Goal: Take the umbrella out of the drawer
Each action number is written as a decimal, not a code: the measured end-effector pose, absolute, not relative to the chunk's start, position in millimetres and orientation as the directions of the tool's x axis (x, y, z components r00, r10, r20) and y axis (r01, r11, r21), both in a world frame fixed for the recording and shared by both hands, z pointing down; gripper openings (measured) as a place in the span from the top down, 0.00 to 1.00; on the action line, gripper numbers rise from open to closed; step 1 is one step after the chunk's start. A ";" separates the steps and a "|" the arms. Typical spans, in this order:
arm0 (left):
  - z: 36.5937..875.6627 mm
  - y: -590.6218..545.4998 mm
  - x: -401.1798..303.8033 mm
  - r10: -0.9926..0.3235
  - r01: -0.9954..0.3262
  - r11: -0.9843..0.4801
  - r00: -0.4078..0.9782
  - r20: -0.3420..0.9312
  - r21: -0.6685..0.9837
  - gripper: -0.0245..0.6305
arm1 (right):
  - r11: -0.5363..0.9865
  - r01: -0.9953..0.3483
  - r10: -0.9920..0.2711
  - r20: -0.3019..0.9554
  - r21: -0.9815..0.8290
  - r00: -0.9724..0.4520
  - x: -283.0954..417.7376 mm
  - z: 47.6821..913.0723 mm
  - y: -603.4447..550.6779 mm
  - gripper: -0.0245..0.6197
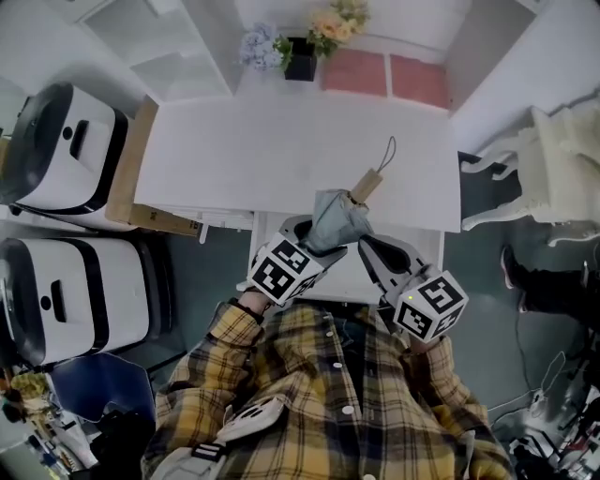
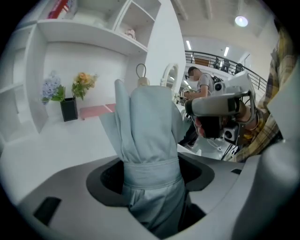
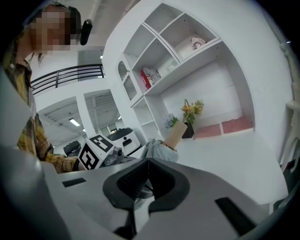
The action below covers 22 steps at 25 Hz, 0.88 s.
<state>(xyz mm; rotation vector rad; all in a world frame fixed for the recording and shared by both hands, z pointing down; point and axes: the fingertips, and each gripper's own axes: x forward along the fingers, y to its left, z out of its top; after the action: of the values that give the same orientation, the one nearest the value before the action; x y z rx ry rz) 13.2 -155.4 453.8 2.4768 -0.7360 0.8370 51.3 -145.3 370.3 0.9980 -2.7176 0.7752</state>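
The white drawer (image 1: 424, 244) stands pulled out under the desk (image 1: 281, 150), mostly covered by both grippers. A black vase (image 1: 301, 59) holds flowers. Print on the red-and-white shelf package (image 3: 151, 75) is too small to read. The left gripper (image 2: 151, 173), tilted downward, clamps the folded grey umbrella (image 1: 336, 217) above the drawer, handle over the desk. The right gripper (image 3: 146, 161) has its jaws together on nothing

Black vase (image 1: 301, 59) of flowers (image 1: 339, 23) beside two pink pads (image 1: 354, 71) at the white tabletop's (image 1: 244, 150) far edge
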 end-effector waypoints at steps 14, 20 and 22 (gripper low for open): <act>328.3 -149.2 4.8 -0.449 -0.546 -0.761 0.833 0.323 0.351 0.47 | 0.697 -0.631 -0.602 0.200 -0.341 -0.773 57.6 315.0 -148.8 0.94; 296.5 -136.6 6.9 -0.438 -0.495 -0.807 0.867 0.235 0.323 0.47 | 0.688 -0.645 -0.620 0.194 -0.332 -0.760 61.1 313.4 -148.7 0.94; 295.1 -132.2 6.5 -0.436 -0.492 -0.809 0.869 0.233 0.322 0.47 | 0.683 -0.648 -0.622 0.197 -0.336 -0.758 62.3 314.2 -146.5 0.94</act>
<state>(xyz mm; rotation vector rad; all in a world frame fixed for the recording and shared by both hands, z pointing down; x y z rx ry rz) 6.5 -132.2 295.1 2.6662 -0.6884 0.2077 62.3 -146.5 314.2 1.0663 -2.8208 0.6026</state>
